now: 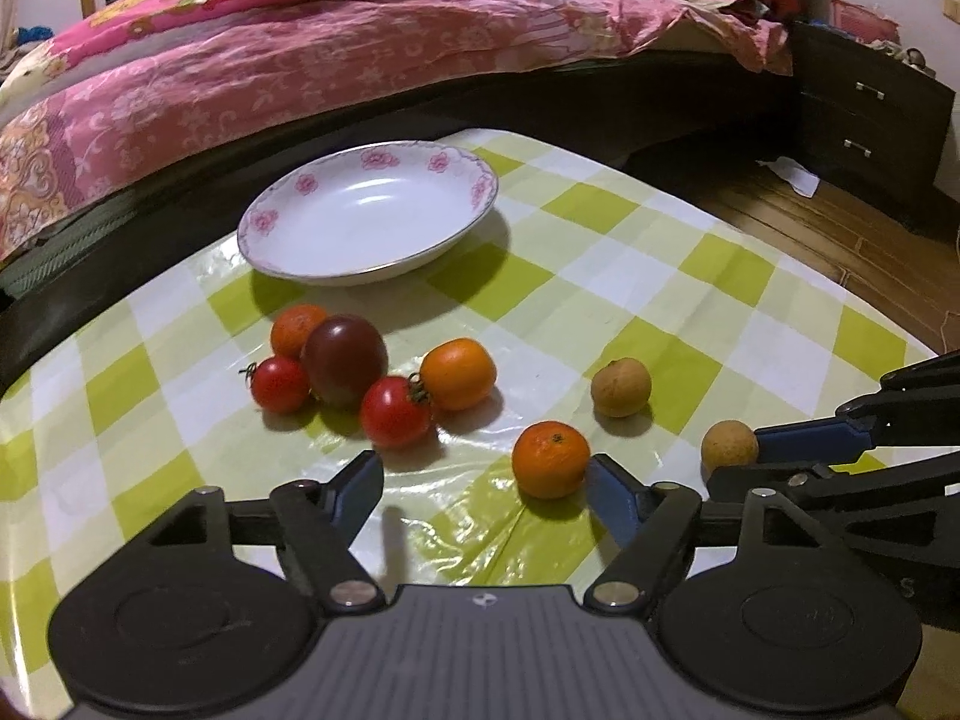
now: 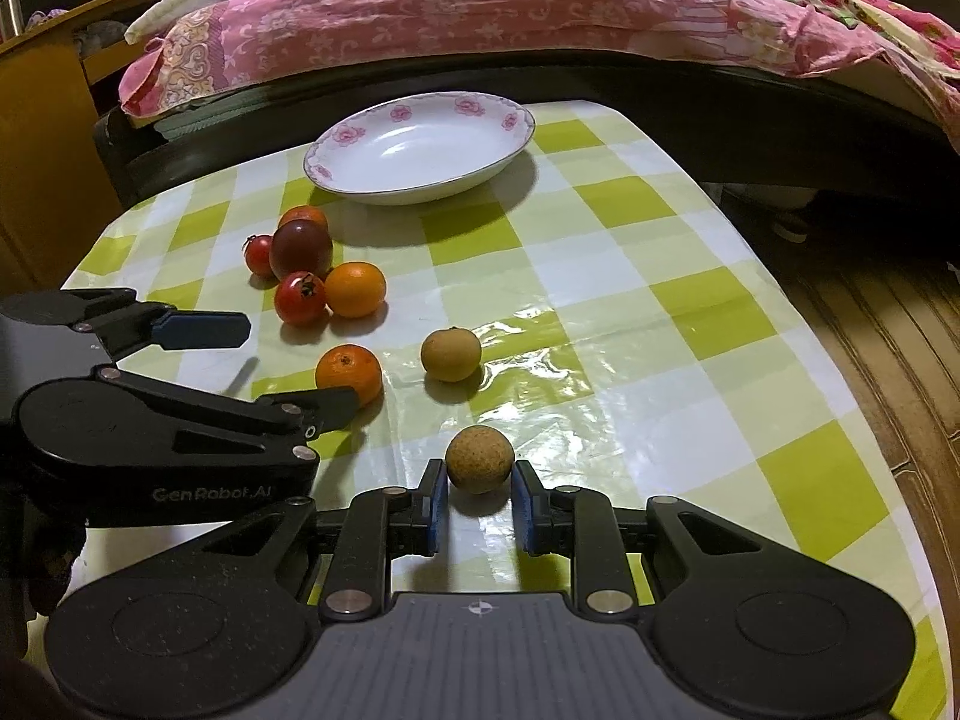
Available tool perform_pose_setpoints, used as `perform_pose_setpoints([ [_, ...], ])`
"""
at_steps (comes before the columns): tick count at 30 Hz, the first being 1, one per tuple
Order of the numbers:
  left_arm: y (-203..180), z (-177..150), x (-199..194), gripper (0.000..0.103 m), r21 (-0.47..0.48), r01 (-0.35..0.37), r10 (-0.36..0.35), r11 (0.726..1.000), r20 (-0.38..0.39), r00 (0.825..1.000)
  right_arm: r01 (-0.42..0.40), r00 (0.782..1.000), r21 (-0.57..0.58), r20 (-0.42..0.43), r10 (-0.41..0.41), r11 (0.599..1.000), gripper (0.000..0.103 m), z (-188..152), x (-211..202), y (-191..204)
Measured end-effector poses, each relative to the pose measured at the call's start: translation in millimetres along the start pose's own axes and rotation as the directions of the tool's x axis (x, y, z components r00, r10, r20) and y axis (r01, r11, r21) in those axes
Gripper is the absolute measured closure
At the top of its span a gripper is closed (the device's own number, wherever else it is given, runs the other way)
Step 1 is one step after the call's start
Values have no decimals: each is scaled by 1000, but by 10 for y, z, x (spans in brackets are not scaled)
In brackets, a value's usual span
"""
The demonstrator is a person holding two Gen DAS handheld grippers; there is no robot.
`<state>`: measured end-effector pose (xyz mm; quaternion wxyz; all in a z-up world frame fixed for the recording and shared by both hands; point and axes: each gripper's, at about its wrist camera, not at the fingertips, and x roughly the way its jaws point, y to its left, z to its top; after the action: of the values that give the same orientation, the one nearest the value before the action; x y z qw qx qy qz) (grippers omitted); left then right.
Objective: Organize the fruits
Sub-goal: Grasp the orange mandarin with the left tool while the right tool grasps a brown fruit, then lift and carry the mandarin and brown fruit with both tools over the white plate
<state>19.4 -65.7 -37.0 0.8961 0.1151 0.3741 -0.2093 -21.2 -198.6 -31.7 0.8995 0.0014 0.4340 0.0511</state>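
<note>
Your right claw (image 2: 479, 501) sits low on the tabletop (image 2: 690, 324) with its blue pads (image 2: 437, 507) straddling the near brown fruit (image 2: 480, 459). The pads look just beside it or barely touching, so you are closing, not yet pinching. That low, level approach suits a round fruit that would roll from a push on one side.

Your left claw (image 1: 486, 480) is spread wide with nothing in it, its right finger just beside the near orange (image 1: 551, 459); that looks like your next pick.

The flowered plate (image 1: 474, 180) stands bare at the far side, so every fruit remains loose on the tabletop: a second brown fruit (image 2: 451, 354) in the middle, and the cluster of tomatoes and oranges (image 2: 306, 264) nearer the plate.
</note>
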Motion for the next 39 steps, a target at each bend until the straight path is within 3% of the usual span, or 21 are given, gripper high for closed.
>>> perform_pose_setpoints([
  [5,-45,-15,23,37,11,38,-38,999,2,999,6,1000,3,-3,-6,1000,84,3,4,-8],
  [14,-50,1,83,44,7,57,-57,998,6,998,6,1000,18,-6,-5,1000,84,6,8,-33],
  [24,-63,-8,94,65,-8,90,-90,996,-3,996,5,1000,28,-5,-5,1000,84,10,11,-38],
  [39,-31,-55,-7,66,-24,78,-78,997,-16,997,43,999,2,0,-43,999,84,56,6,3],
])
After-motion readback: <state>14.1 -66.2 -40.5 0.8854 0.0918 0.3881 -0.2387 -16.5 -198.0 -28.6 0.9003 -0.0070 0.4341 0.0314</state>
